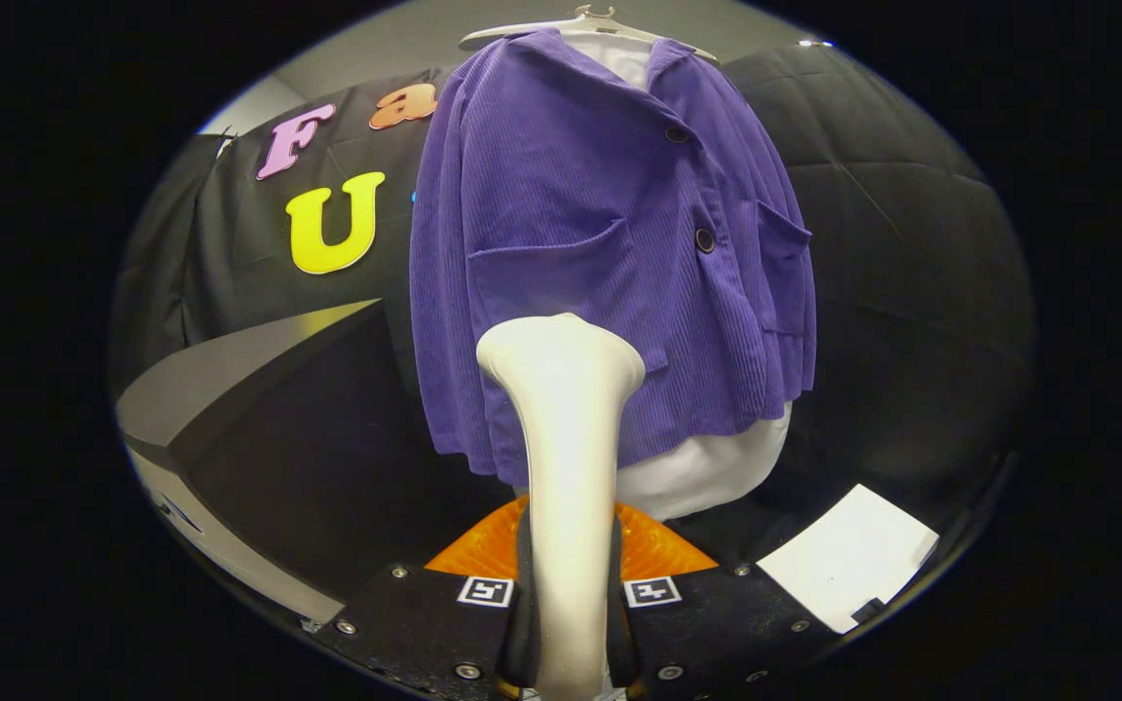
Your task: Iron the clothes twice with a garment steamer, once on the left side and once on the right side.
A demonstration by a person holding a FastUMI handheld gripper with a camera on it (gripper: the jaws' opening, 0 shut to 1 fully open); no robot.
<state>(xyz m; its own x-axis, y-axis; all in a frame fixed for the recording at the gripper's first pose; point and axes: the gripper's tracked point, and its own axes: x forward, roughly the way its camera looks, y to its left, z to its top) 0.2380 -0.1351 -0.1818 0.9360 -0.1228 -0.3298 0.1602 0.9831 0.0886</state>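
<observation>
The gripper [569, 594] is clamped on the slim handle of a white plastic garment steamer [566, 428], a finger pressing each side, and the steamer rises straight ahead with its flared head just short of the lower hem. Beyond it, a purple ribbed-corduroy jacket [600, 253] with dark buttons hangs over a white undershirt [697, 472] on a pale hanger [585, 19], a white paper sheet [848, 560] lying off to the right. Nothing shows whether either side has been steamed; my guess is both passes remain.
</observation>
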